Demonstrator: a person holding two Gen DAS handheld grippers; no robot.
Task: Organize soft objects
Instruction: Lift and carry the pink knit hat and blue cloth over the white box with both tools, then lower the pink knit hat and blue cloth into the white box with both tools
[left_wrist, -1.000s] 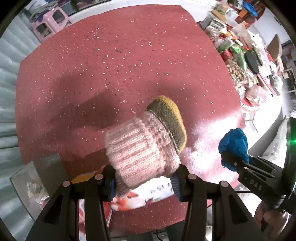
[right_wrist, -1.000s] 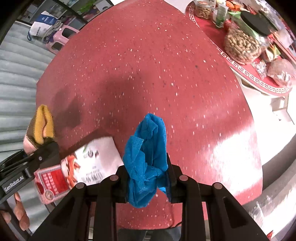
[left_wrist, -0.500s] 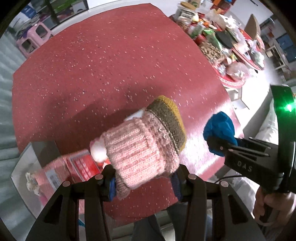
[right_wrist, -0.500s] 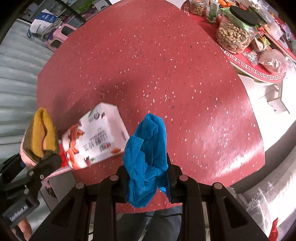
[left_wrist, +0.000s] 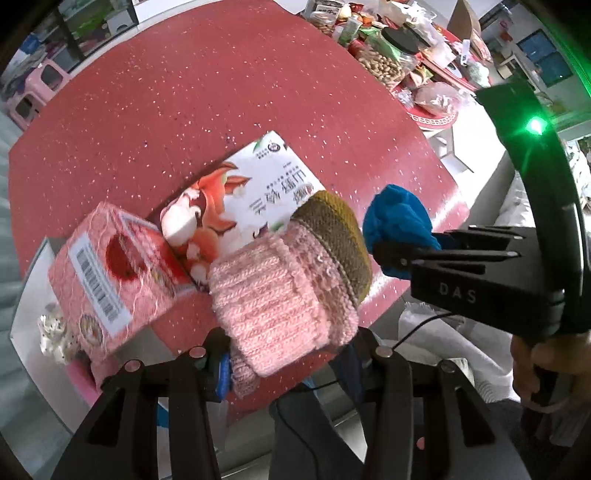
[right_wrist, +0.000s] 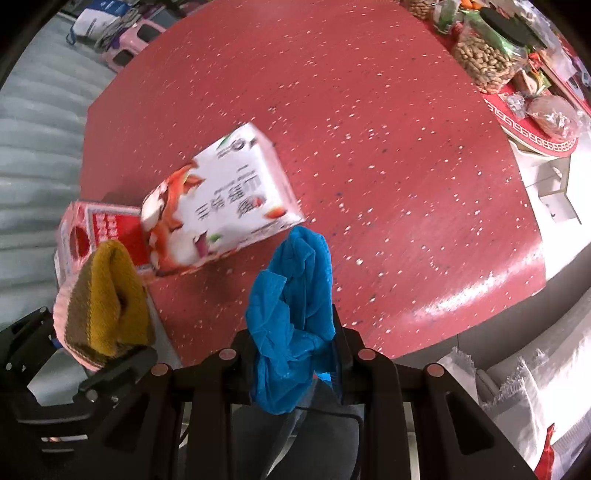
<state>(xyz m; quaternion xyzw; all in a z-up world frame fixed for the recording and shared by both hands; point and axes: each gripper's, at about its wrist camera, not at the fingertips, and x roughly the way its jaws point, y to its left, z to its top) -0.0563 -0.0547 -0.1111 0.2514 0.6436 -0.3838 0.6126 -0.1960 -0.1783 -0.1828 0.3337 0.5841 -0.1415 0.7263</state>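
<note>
Left wrist view recorded the left gripper (left_wrist: 291, 350) clamped on a pink knitted hat (left_wrist: 284, 291) with an olive and mustard band, the hat held in the air above the near edge of the red table (left_wrist: 184, 99). Just beyond the hat, a white carton (left_wrist: 236, 199) printed with a fox lay on the table, and a pink box (left_wrist: 107, 273) with a barcode label sat touching the carton's left side, overhanging the table's near-left edge. To the right of the hat, the right gripper (left_wrist: 406, 254) was closed on a blue cloth (left_wrist: 399, 221).

Right wrist view confirmed the right gripper (right_wrist: 295, 350) pinching the blue cloth (right_wrist: 295, 302), which was held up above the table's (right_wrist: 369, 129) near edge, just short of the white carton (right_wrist: 221, 199). The hat (right_wrist: 103, 306) appeared left of the cloth, in front of the pink box (right_wrist: 96, 229). A jar of peanuts (right_wrist: 487, 59) stood beyond the table's far-right edge.
</note>
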